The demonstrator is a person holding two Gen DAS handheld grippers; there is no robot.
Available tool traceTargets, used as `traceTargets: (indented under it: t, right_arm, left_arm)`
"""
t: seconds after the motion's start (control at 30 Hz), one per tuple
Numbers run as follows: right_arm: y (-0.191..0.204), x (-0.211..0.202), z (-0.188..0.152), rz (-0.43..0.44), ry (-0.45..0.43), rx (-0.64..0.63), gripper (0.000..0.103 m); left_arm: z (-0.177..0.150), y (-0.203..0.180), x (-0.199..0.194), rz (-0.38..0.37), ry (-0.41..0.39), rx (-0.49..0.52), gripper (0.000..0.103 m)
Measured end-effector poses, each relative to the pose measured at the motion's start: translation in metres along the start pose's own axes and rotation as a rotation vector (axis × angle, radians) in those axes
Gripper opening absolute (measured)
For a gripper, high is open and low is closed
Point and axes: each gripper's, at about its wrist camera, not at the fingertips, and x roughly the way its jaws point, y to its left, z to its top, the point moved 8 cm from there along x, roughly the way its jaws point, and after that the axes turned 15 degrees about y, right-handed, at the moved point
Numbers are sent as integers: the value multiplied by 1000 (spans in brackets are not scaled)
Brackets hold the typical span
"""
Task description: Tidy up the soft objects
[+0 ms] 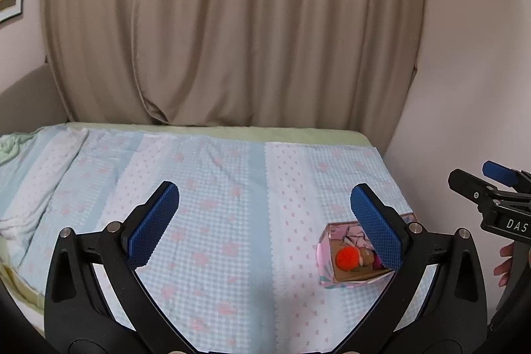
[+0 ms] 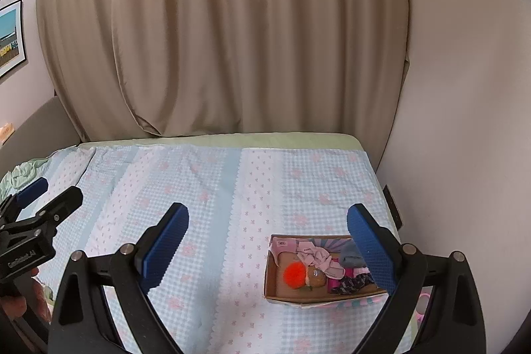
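Note:
A shallow cardboard box (image 2: 273,287) with pink and teal sides sits on the bed near its right edge; it also shows in the left wrist view (image 1: 323,249). Inside lie an orange pom-pom (image 2: 294,275), a small brown plush (image 2: 316,278), pale pink cloth (image 2: 315,257), a grey-blue cloth (image 2: 350,254) and dark patterned fabric (image 2: 353,282). My left gripper (image 1: 265,221) is open and empty above the bedspread, left of the box. My right gripper (image 2: 268,241) is open and empty, hovering over the box's near side. Each gripper shows at the edge of the other's view.
The bed carries a light blue and white checked bedspread (image 2: 205,188) with pink flowers. Beige curtains (image 2: 232,38) hang behind it. A wall (image 2: 464,121) runs along the bed's right side. Crumpled green cloth (image 2: 20,175) lies at the far left.

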Motion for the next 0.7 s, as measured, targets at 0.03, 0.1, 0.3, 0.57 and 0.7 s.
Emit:
traceTargets:
  t: [0.03,0.1,0.3,0.57,0.7]
  right_arm:
    - [1,-1,-1,-2,-2,1,95]
    - [2,-3,-2,-6,-5,3,95]
    - [-2,-7,-3,-18,-17,12,95]
    - [-3,-9,-3,-31,-29,17,95]
    - [-3,-6,-2,-31,-34,16,95]
  left_arm:
    - [0,1,-1,2,-2,2,103]
    - [0,0,-3,5,-7,8,103]
    - [-1,-4,-7,10,-15,31,103]
    - [-1,-7,-9,11,-16,40,103]
    - [-2,-7,-7,18,-17,39,103]
